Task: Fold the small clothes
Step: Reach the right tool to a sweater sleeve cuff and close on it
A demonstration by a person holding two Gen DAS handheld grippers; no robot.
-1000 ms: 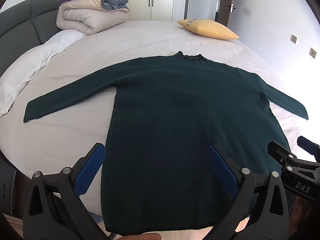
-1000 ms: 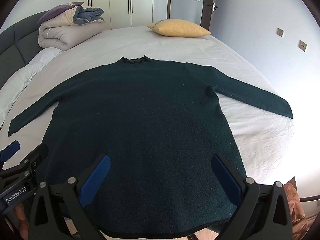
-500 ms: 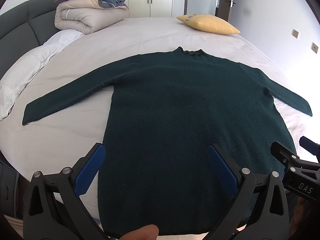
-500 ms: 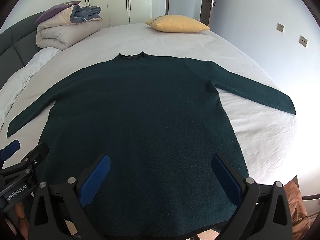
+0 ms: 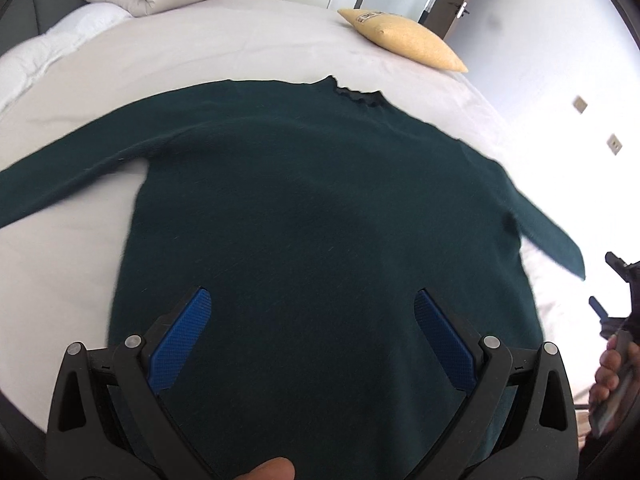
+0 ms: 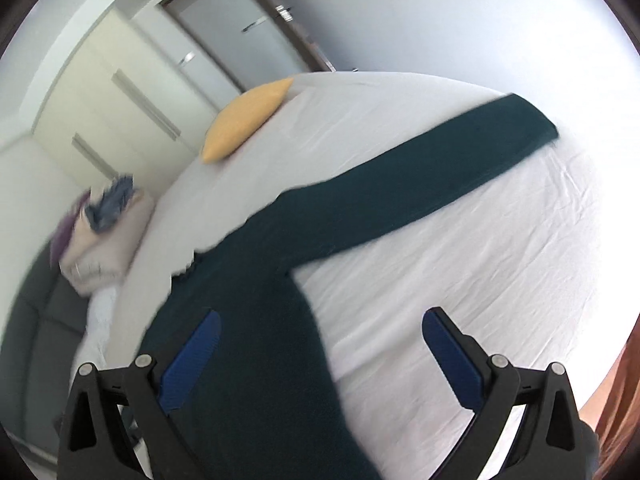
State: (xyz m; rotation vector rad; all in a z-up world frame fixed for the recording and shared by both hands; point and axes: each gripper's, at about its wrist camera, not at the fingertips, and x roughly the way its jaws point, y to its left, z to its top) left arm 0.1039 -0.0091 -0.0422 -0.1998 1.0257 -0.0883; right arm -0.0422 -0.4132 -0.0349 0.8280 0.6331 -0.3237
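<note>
Left wrist view: left claw (image 5: 312,322) spread wide, holding nothing, hovering over the lower body of the dark green sweater (image 5: 320,220), which lies flat and face-up on the bed (image 5: 240,48). Both sleeves stretch outward; collar points to upper frame. Bare sheet lies left of the sweater body. Yellow pillow (image 5: 404,38) at upper right, well apart from the collar. Right wrist view, tilted and blurred: right claw (image 6: 320,344) also wide, empty; its left finger (image 6: 192,360) is over the sweater body, probably not touching. This view alone shows the open sheet below the right sleeve (image 6: 460,168), whose cuff lies near the bed edge.
</note>
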